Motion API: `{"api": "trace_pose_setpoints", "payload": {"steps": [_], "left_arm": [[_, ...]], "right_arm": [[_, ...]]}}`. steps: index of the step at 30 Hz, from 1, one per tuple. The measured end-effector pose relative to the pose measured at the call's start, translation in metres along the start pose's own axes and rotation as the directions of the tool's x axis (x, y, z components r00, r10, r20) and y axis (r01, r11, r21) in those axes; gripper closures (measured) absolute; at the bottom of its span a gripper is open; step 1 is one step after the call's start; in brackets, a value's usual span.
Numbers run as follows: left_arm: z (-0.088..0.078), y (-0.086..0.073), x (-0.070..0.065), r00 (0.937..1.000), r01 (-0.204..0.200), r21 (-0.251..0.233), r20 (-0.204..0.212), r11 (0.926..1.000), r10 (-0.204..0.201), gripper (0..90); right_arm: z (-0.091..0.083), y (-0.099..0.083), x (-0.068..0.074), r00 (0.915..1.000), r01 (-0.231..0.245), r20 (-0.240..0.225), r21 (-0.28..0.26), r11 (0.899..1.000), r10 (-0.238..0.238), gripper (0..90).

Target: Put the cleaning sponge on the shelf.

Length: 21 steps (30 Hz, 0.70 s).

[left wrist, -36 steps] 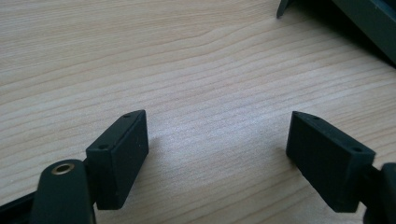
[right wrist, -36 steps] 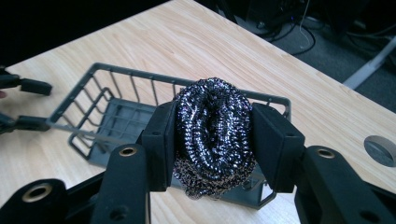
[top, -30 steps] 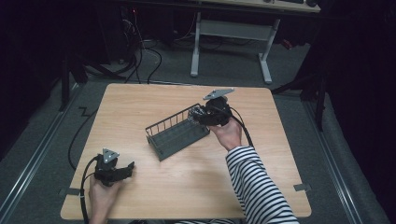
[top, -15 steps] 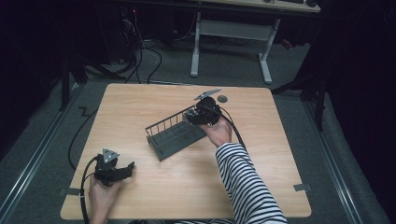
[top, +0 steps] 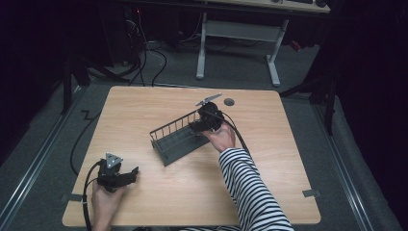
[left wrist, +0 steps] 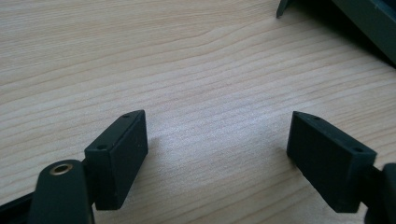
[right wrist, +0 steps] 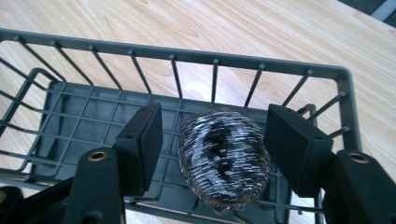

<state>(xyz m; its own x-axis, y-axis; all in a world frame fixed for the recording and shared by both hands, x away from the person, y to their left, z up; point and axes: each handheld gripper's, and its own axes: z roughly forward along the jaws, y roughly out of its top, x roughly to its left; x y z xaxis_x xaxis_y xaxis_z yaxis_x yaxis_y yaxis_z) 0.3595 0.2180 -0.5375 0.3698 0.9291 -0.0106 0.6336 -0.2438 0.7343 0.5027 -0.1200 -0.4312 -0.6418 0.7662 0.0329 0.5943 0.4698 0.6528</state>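
On the wooden surface [top: 269, 144] a dark grey wire basket [top: 175, 139] lies near the middle, set at an angle to the edges. The right gripper [top: 204, 120] sits at the basket's far right end, held by the person's right hand [top: 222, 137], whose striped sleeve [top: 250, 192] runs down to the bottom of the high view. A grey plate rises tilted from the top of this gripper, and its cable trails back past the wrist.

In the right gripper view, the right gripper [right wrist: 215, 140] has its jaws parted to a moderate width, one on each side of a steel wool scourer [right wrist: 225, 158]. The scourer rests on the basket's floor close to an end wall, and a small gap shows between it and each jaw, so neither jaw presses on it. The basket's rim [right wrist: 187, 53] and its upright wires run across behind the scourer, with bare wood beyond.

The left gripper [top: 118, 173] rests low at the near left corner of the surface, in the person's left hand [top: 103, 199], well apart from the basket. In the left gripper view, the left gripper [left wrist: 217, 140] has its jaws spread wide over plain wood with nothing between them; a corner of the basket [left wrist: 355, 21] shows at the upper right
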Motion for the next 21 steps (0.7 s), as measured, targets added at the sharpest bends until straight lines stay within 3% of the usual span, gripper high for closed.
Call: {"api": "trace_pose_setpoints", "payload": {"steps": [3,10,21], "left_arm": [[0.000,0.000,0.000,1.0000,0.000,0.000,0.000,1.0000,0.000,20.8],[0.000,0.000,0.000,1.0000,0.000,0.000,0.000,1.0000,0.000,20.8],[0.000,0.000,0.000,1.0000,0.000,-0.001,0.000,1.0000,0.000,20.7]], "right_arm": [[-0.004,-0.001,-0.002,0.9999,0.013,-0.005,-0.030,0.999,-0.013,35.2],[-0.029,-0.003,-0.007,0.9998,-0.012,-0.015,-0.093,0.996,0.011,35.6],[-0.070,-0.015,-0.017,0.9993,-0.029,-0.027,-0.183,0.983,0.025,36.8]]}}
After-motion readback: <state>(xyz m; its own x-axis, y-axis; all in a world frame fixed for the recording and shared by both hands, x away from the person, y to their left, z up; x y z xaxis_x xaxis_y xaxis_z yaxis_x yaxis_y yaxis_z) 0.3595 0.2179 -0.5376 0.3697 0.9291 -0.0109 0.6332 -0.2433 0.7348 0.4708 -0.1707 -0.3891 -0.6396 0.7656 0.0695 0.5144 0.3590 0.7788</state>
